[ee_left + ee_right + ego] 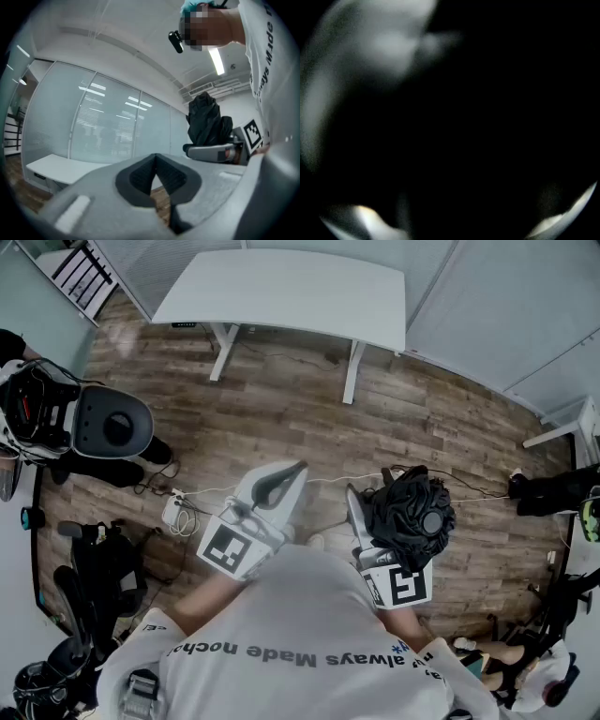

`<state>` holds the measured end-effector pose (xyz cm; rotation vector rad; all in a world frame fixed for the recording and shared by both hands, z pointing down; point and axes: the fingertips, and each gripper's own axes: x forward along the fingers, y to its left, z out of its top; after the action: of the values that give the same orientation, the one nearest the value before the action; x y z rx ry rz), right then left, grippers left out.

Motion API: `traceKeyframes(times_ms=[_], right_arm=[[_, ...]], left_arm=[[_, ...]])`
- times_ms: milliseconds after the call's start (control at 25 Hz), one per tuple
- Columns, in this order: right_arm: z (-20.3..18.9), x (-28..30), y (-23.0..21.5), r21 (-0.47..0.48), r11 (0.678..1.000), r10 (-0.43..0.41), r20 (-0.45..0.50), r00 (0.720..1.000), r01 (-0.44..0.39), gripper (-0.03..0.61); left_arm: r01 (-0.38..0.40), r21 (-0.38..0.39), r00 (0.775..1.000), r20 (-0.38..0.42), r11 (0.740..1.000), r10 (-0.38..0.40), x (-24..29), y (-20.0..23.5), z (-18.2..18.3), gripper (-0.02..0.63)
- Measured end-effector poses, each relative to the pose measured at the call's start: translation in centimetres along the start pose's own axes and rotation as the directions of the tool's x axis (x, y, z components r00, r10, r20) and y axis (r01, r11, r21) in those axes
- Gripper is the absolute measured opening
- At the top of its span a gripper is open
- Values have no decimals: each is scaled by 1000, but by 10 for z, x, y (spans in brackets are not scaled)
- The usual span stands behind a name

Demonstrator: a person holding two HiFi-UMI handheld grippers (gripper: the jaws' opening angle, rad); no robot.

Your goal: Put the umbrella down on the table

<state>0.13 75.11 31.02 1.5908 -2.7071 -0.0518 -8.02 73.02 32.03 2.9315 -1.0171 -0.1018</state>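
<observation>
The black folded umbrella is a crumpled bundle held up over the wooden floor, with my right gripper shut on it. One grey jaw shows to its left; the other is hidden under the fabric. The right gripper view is almost entirely dark, covered by the umbrella. From the left gripper view the umbrella rises above the right gripper's jaw. My left gripper is held level to the left, shut, its pads meeting at the tips with nothing between them. The white table stands ahead, bare on top.
A grey round seat stands at the left, with black bags below it. A white power strip with cables lies on the floor. Someone's dark shoes are at the right. Frosted glass partitions stand behind the table.
</observation>
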Motion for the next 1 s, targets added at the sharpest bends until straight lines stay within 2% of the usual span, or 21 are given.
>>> traceKeyframes(times_ms=[200, 560, 720, 1000], right_arm=[[2, -11, -12, 39, 999, 23, 30, 999, -24, 236], [-2, 2, -29, 17, 999, 41, 16, 999, -42, 236], [-6, 38, -29, 5, 999, 40, 12, 999, -40, 236], [1, 129, -32, -1, 1000, 30, -1, 1000, -30, 236]], left_arm=[[-2, 3, 1000, -3, 1000, 2, 12, -14, -6, 3], [-26, -21, 1000, -3, 999, 25, 32, -8, -9, 3], [-36, -32, 999, 0, 999, 36, 35, 28, -11, 3], [-26, -18, 999, 21, 999, 26, 54, 119, 1, 3]])
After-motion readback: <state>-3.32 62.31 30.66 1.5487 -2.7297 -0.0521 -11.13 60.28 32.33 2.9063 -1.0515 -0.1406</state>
